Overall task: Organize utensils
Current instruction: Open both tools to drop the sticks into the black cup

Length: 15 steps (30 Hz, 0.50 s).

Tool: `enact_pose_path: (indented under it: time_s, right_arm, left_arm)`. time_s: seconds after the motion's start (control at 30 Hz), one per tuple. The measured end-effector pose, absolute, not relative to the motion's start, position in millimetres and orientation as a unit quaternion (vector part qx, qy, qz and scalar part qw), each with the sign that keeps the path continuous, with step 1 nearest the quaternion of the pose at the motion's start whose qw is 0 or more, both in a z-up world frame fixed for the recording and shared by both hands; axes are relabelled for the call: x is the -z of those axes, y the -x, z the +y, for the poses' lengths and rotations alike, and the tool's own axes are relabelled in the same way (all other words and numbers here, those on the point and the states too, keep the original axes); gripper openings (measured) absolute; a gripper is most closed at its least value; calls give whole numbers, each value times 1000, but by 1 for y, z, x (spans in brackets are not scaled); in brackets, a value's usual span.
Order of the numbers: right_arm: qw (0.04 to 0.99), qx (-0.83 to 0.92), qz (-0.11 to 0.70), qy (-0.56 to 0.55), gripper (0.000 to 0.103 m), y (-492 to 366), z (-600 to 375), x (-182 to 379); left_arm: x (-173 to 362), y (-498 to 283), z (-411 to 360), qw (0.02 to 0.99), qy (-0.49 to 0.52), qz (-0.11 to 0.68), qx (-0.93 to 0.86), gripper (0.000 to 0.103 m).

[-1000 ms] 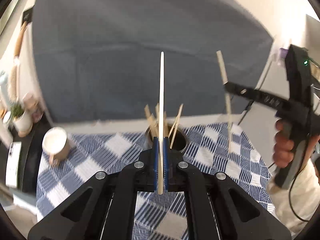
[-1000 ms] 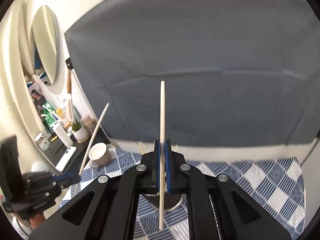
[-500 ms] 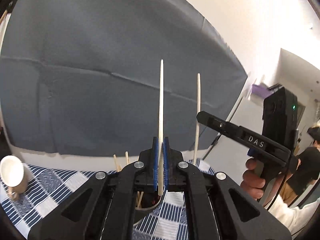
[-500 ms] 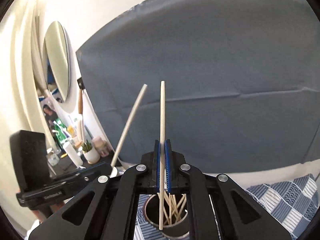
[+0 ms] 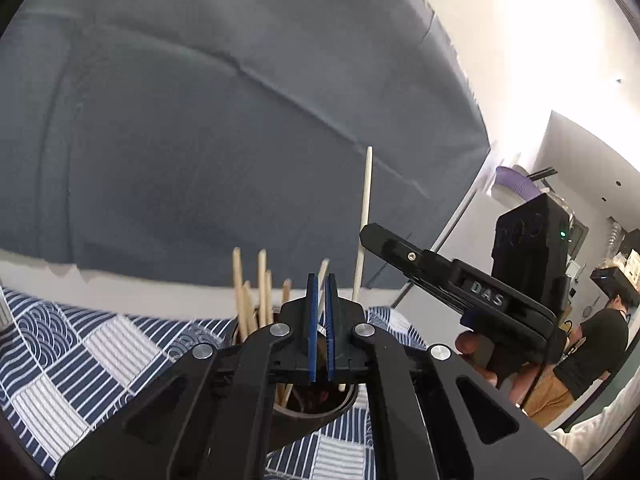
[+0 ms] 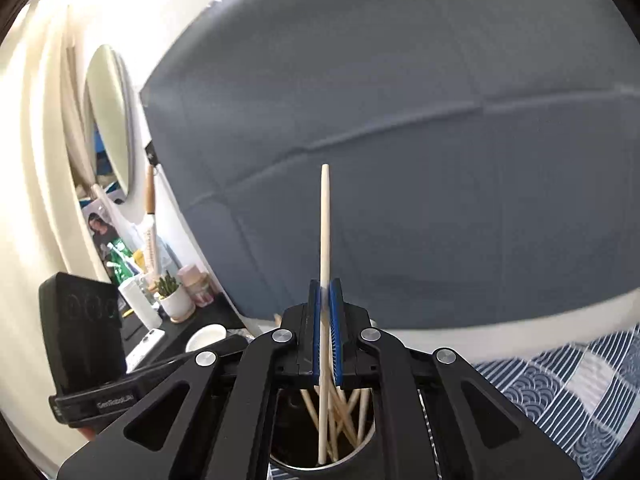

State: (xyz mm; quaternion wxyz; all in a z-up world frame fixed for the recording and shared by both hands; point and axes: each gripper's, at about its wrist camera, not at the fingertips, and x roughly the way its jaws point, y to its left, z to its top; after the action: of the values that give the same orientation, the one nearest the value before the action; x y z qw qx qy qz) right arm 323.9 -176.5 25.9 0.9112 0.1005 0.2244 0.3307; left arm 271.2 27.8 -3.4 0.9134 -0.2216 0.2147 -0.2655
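My left gripper (image 5: 319, 280) hovers over a dark round holder (image 5: 320, 412) with several wooden chopsticks (image 5: 262, 280) in it. Its blue pads stand shut, and no long stick rises between them; only a short tip shows just above. My right gripper (image 6: 325, 284) is shut on a pale chopstick (image 6: 325, 220) held upright, whose lower end reaches into the holder (image 6: 360, 452). In the left wrist view the right gripper (image 5: 362, 234) comes in from the right with that chopstick (image 5: 366, 200). The left gripper's body (image 6: 94, 400) shows at lower left; its tips are hidden.
A blue and white patterned cloth (image 5: 100, 344) covers the table under the holder. A grey backdrop hangs behind. To the left stand a white cup (image 6: 206, 336), a potted plant (image 6: 174, 300) and a phone (image 6: 146, 344). A person (image 5: 592, 344) stands far right.
Both grippers have sunk toward the holder. The long chopstick that stood between the left pads is gone from there. The right chopstick's lower end now sits inside the holder.
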Motion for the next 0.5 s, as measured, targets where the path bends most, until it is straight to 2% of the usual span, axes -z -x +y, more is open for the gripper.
enact_pose_path:
  time_s: [0.3,0.4,0.5]
  right_arm:
    - [903,-342,236,-109,5,-330,-178,-12]
    - [904,-342,238,-98,5,-325,-178,-10]
    - [904,-339,244,-89,8,-318,-180,-5]
  left_arm:
    - [3,-263,24,916,196,238,257,4]
    - [2,-260,24,917,190,243,254,11]
    - [2,-255,26,917,187,247,249,22]
